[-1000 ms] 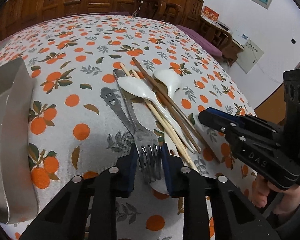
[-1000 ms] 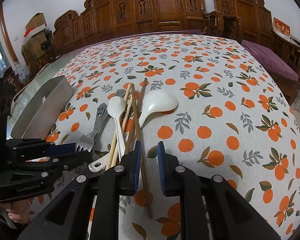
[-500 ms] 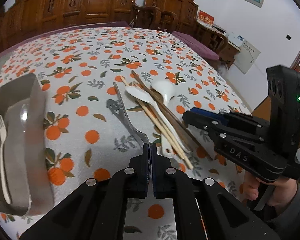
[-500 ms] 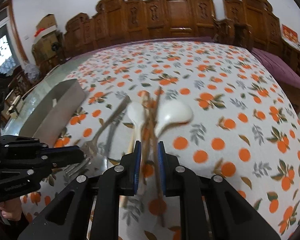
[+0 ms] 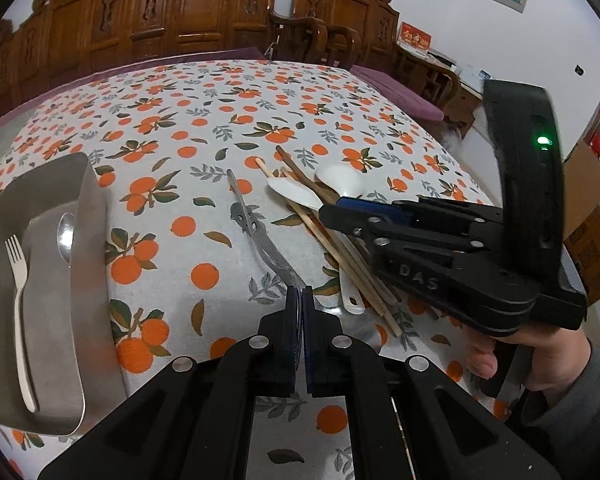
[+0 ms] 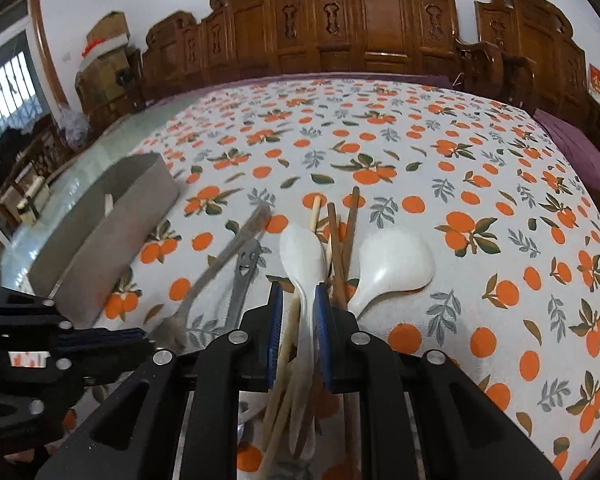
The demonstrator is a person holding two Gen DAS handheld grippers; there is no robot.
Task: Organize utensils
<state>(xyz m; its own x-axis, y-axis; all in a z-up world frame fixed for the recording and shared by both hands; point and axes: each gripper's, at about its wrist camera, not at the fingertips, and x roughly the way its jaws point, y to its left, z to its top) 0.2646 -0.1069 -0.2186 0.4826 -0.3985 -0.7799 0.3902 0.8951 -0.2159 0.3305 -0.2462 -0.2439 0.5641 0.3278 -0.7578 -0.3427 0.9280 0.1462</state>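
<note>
Left wrist view: the left gripper (image 5: 301,294) is pinched tight on the tine end of a metal fork (image 5: 260,236), with almost no gap between the blue pads. The fork's handle runs away toward 11 o'clock, raised over the orange-print surface (image 5: 204,128). At 9 o'clock sits a metal tray (image 5: 88,248) holding a pale fork (image 5: 20,276) and a metal spoon (image 5: 65,234) side by side. At 2 o'clock the right gripper (image 5: 332,208) reaches over a pile of chopsticks (image 5: 340,248) and two white spoons (image 5: 296,194); its opening cannot be told from this side.

Right wrist view: the right gripper (image 6: 298,304) is partly open, its pads straddling the neck of a long white spoon (image 6: 303,256), close on both sides; whether they touch it cannot be told. Light and dark chopsticks (image 6: 342,232) lie under and beside that spoon, running toward 12 o'clock. A broader white spoon (image 6: 394,268) rests just at 2 o'clock from the pads. At 10 o'clock lie a smiley-face utensil handle (image 6: 246,268) and the blurred metal fork (image 6: 224,256), its tines in the left gripper (image 6: 140,336) at 8 o'clock. The tray (image 6: 116,232) stands beyond, at 10 o'clock.
</note>
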